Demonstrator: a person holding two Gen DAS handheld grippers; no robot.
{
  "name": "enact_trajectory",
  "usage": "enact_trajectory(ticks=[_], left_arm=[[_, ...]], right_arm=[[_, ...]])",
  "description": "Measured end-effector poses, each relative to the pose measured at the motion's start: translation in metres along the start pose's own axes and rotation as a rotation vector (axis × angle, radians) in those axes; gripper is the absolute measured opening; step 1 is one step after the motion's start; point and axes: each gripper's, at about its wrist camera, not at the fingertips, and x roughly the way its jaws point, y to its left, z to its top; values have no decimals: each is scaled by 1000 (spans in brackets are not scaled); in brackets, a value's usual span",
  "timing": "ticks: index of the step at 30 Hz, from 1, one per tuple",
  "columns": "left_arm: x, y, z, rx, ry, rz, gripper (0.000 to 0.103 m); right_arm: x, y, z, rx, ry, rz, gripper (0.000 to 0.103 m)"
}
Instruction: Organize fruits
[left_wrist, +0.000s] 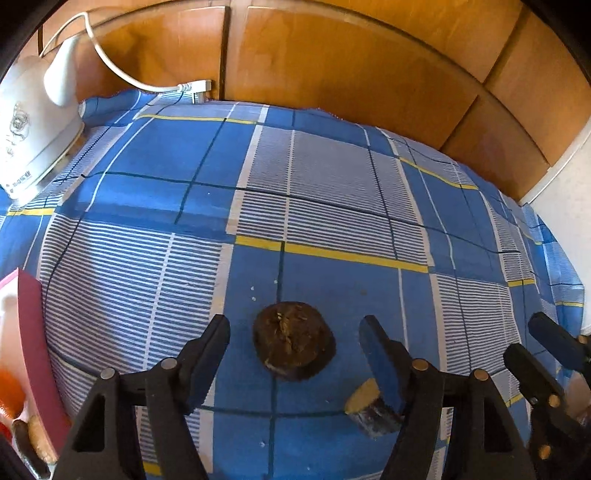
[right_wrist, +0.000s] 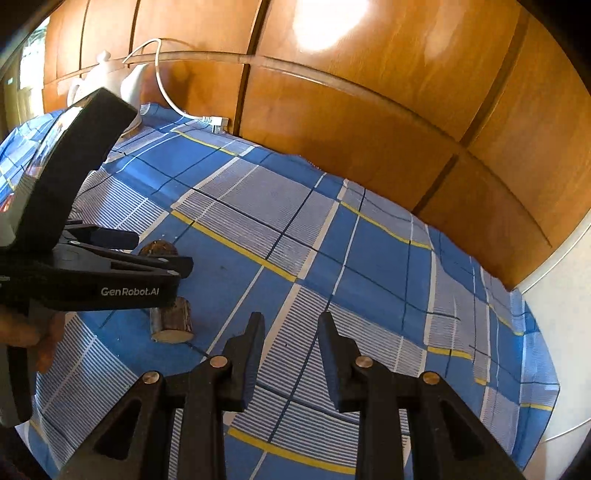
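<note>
The brown round fruit (left_wrist: 293, 339) sits on the blue checked cloth (left_wrist: 332, 177) covering the counter, right between the spread fingers of the left gripper (left_wrist: 295, 354) — untouched; a cut log piece (left_wrist: 373, 413) lies by its right finger; the right gripper (right_wrist: 291, 362) hovers to the right, fingers apart, holding nothing; a white kettle (left_wrist: 33, 125) stands far left by the wooden panels (left_wrist: 351, 74).

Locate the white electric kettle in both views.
The white electric kettle stands at the far left of the checked tablecloth against the wooden panelling; in the right wrist view it shows behind the left gripper.
</note>
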Motion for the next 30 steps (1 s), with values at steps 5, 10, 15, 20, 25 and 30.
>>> enact_trajectory(ticks=[5, 10, 15, 20, 25, 30], left_arm=[[3, 3, 1, 5, -5, -2, 71], [4, 3, 2, 33, -22, 26, 53], [-4, 9, -4, 34, -35, 14, 45], [-27, 18, -26, 19, -61, 0, 39], [-56, 15, -52, 63, -111, 11, 38], [-64, 12, -62, 91, -122, 21, 38]], right_arm=[[4, -1, -1, 8, 20, 4, 30], [8, 1, -2, 7, 31, 11, 30], [16, 0, -1, 32, 53, 71, 30], [13, 6, -2, 19, 24, 81, 30], [1, 12, -1, -3, -44, 69, 30], [-2, 14, -1, -12, -61, 56, 30]])
